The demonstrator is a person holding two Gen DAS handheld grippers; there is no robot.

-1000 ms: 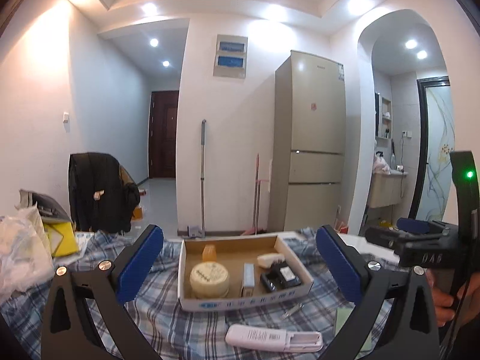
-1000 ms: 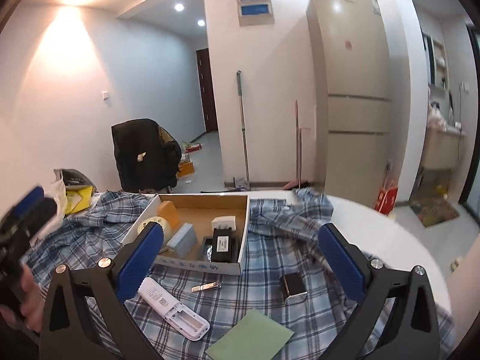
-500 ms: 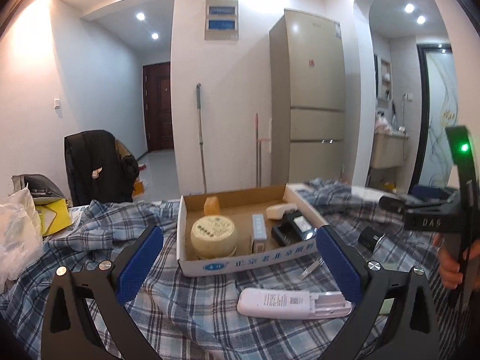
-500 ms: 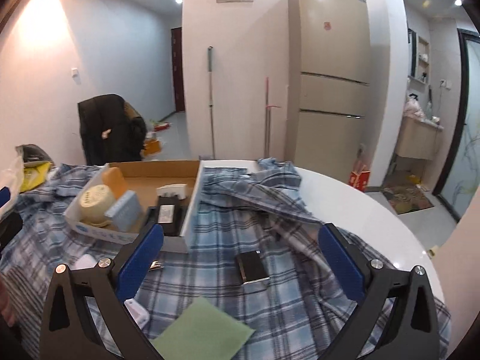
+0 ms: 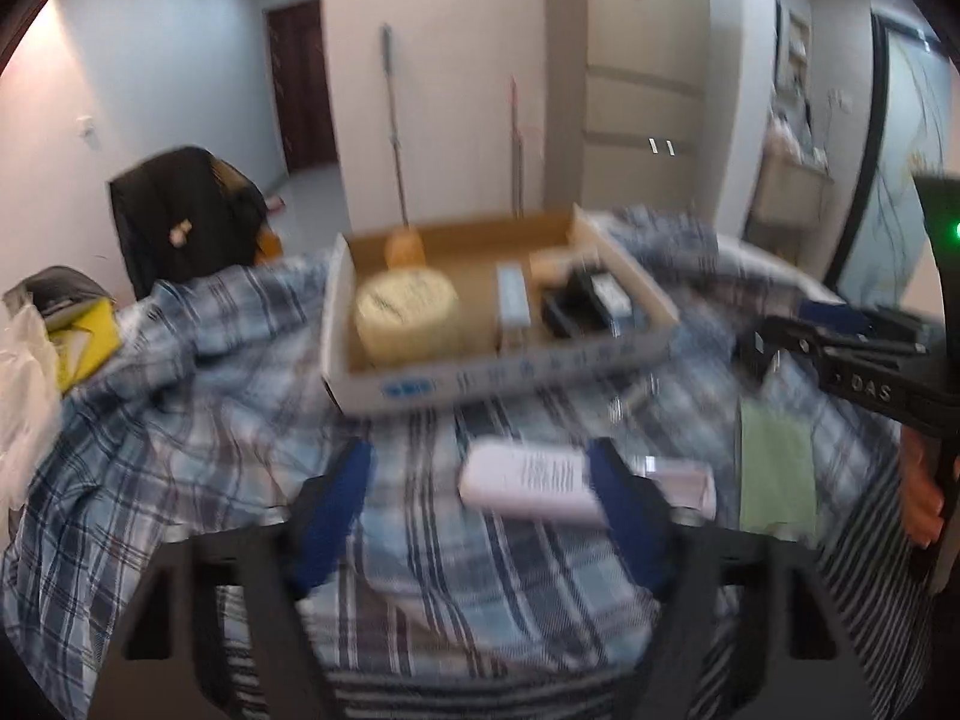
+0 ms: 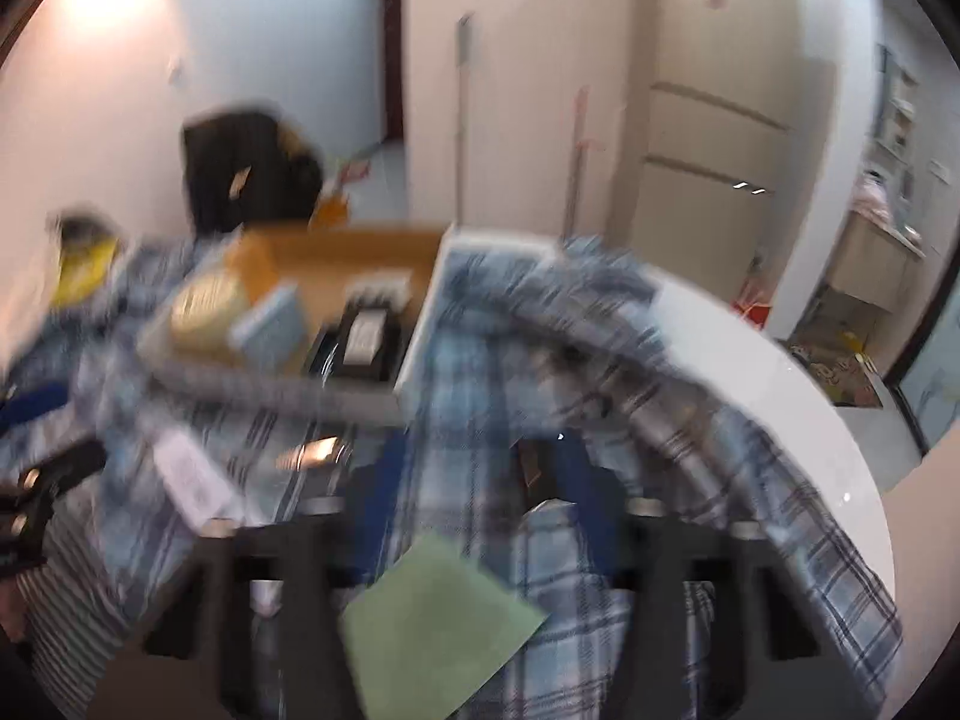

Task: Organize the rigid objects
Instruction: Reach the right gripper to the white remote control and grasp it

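A shallow cardboard box [image 5: 498,378] [image 6: 414,324] sits on the plaid cloth and holds a round cream tin [image 5: 405,315], a small blue box [image 5: 511,297] and a black item [image 5: 570,306]. A white remote [image 5: 528,483] lies in front of the box, its right end behind my right finger. My left gripper [image 5: 483,519] is open and empty above the cloth, just left of the remote. My right gripper [image 6: 480,480] is open and empty; a small black object [image 6: 534,459] lies by its right finger. A metal clip [image 6: 312,453] lies near the box. Both views are blurred.
A green paper sheet [image 5: 774,468] [image 6: 438,618] lies on the cloth near me. A white bag [image 5: 24,372] and yellow item [image 5: 84,342] sit at the left. The round white table edge [image 6: 798,396] curves on the right. A black chair [image 5: 174,210] and fridge stand beyond.
Both grippers have dropped lower and moved forward over the cloth, and their fingers have narrowed. The left now sits by the white remote, the right by the small black object.
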